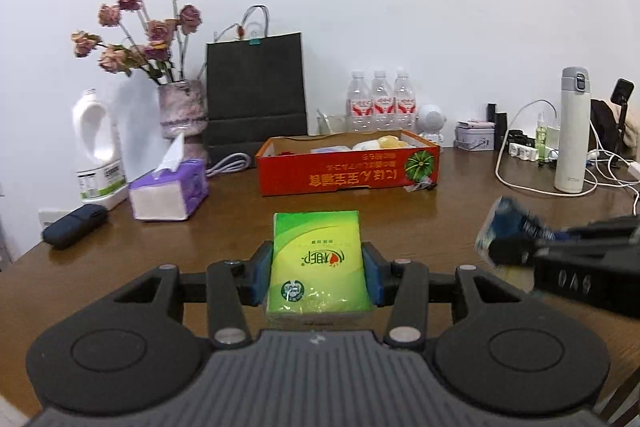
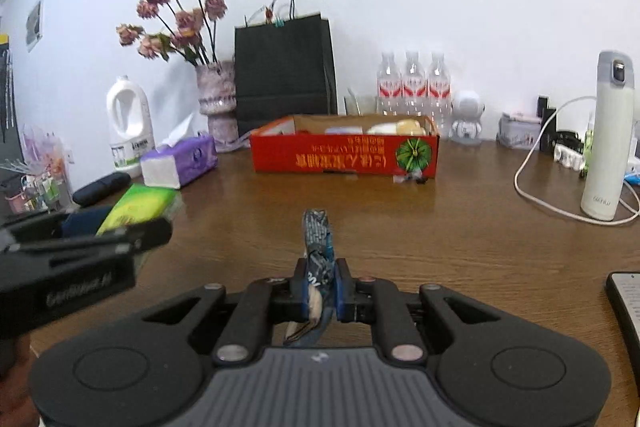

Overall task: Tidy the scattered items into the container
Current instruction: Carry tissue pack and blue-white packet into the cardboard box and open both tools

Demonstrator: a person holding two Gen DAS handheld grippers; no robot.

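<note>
Table [image 1: 460, 223]: brown wood, filling the lower half of both views; clutter lines its far edge under a white wall
Black bag [image 1: 255, 89]: upright at upper centre-left, behind the box; a vase of dried roses [image 1: 182, 109] just left of it
Red box [image 1: 348, 163]: open cardboard container at centre, printed side facing the cameras; pale items lie inside it
White flask [image 1: 572, 131]: upright at right, among white cables
Purple tissue pack [image 1: 170, 189]: left of the box, a sheet poking up
Left gripper [image 1: 318, 273]: lower centre of its own view; blue pads clamped on either side of a green tissue packet [image 1: 318, 259], held above the table, short of the box
Right gripper [image 2: 322, 285]: jaws nearly together, pinching a thin blue wrapper [image 2: 318, 239] that sticks forward, also short of the box
</note>
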